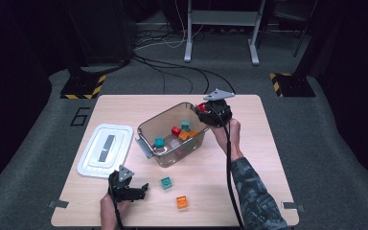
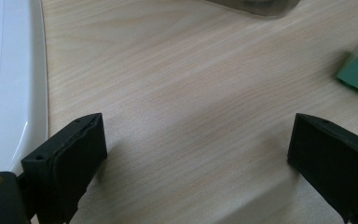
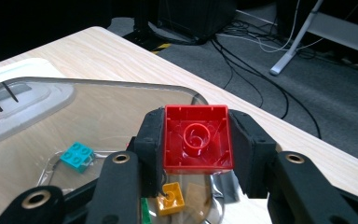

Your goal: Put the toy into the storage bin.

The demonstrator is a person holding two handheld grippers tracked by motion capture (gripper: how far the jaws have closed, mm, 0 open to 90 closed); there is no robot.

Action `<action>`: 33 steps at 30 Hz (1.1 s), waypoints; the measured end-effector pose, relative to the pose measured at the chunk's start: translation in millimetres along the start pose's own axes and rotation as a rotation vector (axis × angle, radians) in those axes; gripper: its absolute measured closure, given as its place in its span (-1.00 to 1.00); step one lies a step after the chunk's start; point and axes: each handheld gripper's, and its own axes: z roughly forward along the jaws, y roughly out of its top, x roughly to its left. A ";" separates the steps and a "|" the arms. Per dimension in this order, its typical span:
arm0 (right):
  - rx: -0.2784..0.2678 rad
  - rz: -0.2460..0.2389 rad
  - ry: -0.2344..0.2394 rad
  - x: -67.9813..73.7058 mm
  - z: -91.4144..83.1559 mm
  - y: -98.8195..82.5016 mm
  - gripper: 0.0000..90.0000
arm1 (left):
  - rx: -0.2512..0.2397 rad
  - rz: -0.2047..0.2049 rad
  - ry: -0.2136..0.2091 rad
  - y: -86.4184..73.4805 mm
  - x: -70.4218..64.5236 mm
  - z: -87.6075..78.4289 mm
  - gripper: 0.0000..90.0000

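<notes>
The right gripper [image 3: 196, 142] is clamped on a red toy brick [image 3: 197, 138], hollow underside facing the camera, held over the far right rim of the clear plastic bin [image 1: 149, 129] at the table's middle. The left gripper [image 1: 133, 189] rests near the table's [image 1: 249, 158] near left edge, jaws apart with nothing between them, beside the white lid [image 1: 92, 154].

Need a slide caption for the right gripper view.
Right gripper clamps a red brick, hollow underside showing, over the clear bin.
</notes>
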 end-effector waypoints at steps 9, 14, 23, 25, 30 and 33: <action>0.028 -0.007 0.024 3.6 15.0 0.5 0.29 | 0.000 0.001 0.000 0.0 0.0 0.0 -0.91; 0.068 0.026 0.025 2.4 18.0 -2.7 -0.25 | 0.000 0.000 -0.001 0.0 0.2 0.0 -0.91; 0.067 0.031 0.068 8.7 -1.2 -19.6 -0.75 | -0.008 -0.005 0.006 -0.2 -0.7 0.5 -0.91; 0.067 0.031 0.081 11.1 -7.7 -26.2 -0.81 | -0.004 -0.007 0.000 0.0 -0.1 0.4 -0.91; 0.050 0.034 0.105 20.6 -22.2 -44.4 -0.87 | -0.004 -0.007 0.000 0.0 -0.2 0.3 -0.91; 0.048 0.031 0.117 27.4 -27.7 -55.5 -0.89 | -0.005 -0.004 0.003 -0.1 -0.4 0.3 -0.91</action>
